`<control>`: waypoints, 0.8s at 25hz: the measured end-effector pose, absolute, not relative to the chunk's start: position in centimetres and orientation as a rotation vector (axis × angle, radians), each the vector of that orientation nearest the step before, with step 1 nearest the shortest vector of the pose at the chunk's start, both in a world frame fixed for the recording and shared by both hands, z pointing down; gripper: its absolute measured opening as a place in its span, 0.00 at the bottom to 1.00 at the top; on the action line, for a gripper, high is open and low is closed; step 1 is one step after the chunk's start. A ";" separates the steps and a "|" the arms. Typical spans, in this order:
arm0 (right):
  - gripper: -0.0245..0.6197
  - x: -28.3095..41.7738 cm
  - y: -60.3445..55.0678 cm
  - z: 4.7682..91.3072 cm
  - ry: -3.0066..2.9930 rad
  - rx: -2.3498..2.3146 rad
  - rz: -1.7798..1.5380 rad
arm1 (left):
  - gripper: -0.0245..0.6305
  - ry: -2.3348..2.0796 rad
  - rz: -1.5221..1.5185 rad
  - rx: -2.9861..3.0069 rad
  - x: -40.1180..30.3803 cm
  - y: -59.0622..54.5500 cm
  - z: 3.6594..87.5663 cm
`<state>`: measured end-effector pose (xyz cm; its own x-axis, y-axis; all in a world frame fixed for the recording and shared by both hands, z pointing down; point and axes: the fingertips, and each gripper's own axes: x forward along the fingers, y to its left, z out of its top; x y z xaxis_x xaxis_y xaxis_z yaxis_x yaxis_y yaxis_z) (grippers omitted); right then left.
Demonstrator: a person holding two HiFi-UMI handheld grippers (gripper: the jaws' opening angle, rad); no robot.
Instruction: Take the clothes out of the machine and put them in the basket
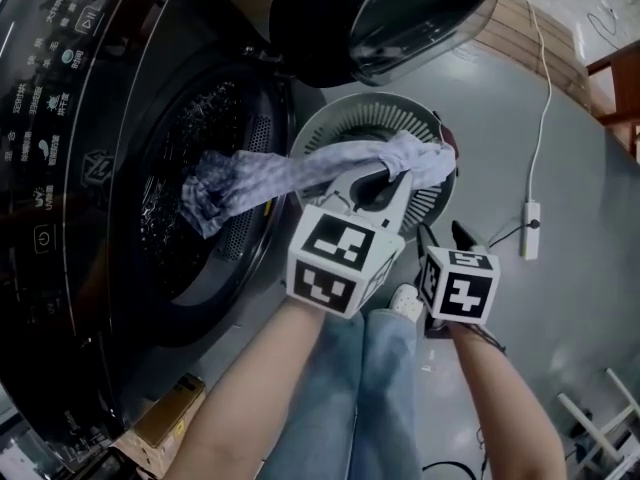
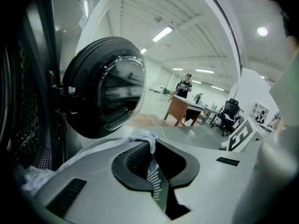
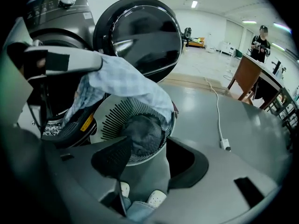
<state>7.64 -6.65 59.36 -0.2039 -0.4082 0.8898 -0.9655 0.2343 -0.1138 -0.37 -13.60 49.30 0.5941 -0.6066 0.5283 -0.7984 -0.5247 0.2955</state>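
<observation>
A light checked garment point(image 1: 300, 173) stretches from the washing machine's drum point(image 1: 190, 218) across to the round white slotted basket point(image 1: 335, 128). My left gripper point(image 1: 392, 176) is shut on the garment's end just above the basket; the left gripper view shows the cloth point(image 2: 145, 136) pinched between the pads. My right gripper point(image 1: 442, 236) hovers beside the basket's near right side, open, with nothing between its jaws. In the right gripper view the garment point(image 3: 126, 83) drapes over the basket point(image 3: 112, 113), where a dark grey piece of clothing point(image 3: 142, 134) lies.
The machine's round door point(image 1: 390, 18) stands open above the basket. A white power strip point(image 1: 530, 230) with its cable lies on the grey floor to the right. A cardboard box point(image 1: 170, 413) sits by the machine's base. The person's shoes point(image 1: 405, 303) stand near the basket.
</observation>
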 end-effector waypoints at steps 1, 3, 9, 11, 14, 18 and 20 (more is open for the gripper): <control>0.39 7.7 -6.7 59.3 -1.751 1.282 0.932 | 0.06 -1.118 0.533 2.278 -0.6 -13.4 50.1; 0.36 7.8 -6.7 59.3 -1.752 1.284 0.935 | 0.15 -1.106 0.626 2.193 -0.8 -12.8 52.1; 0.34 7.5 -6.3 59.6 -1.749 1.266 0.939 | 0.76 -1.235 0.957 2.030 -5.2 -10.8 57.1; 0.34 7.3 -6.3 59.7 -1.751 1.256 0.934 | 0.77 -1.276 1.026 1.994 -7.4 -10.4 58.1; 0.33 7.2 -6.4 59.8 -1.749 1.251 0.934 | 0.77 -1.329 1.120 1.900 -11.0 -9.7 59.5; 0.33 6.5 -6.3 60.0 -1.753 1.232 0.931 | 0.78 -1.455 1.279 1.753 -16.9 -9.3 60.9; 0.33 6.1 -6.3 60.1 -1.758 1.220 0.927 | 0.78 -1.507 1.349 1.679 -19.7 -9.5 61.6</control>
<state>6.07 -6.28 60.12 -0.2272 -0.3785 0.8973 -0.9542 0.2708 -0.1274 -19.70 -9.46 61.59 -0.1080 -0.4337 0.8946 -0.9369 -0.2566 -0.2375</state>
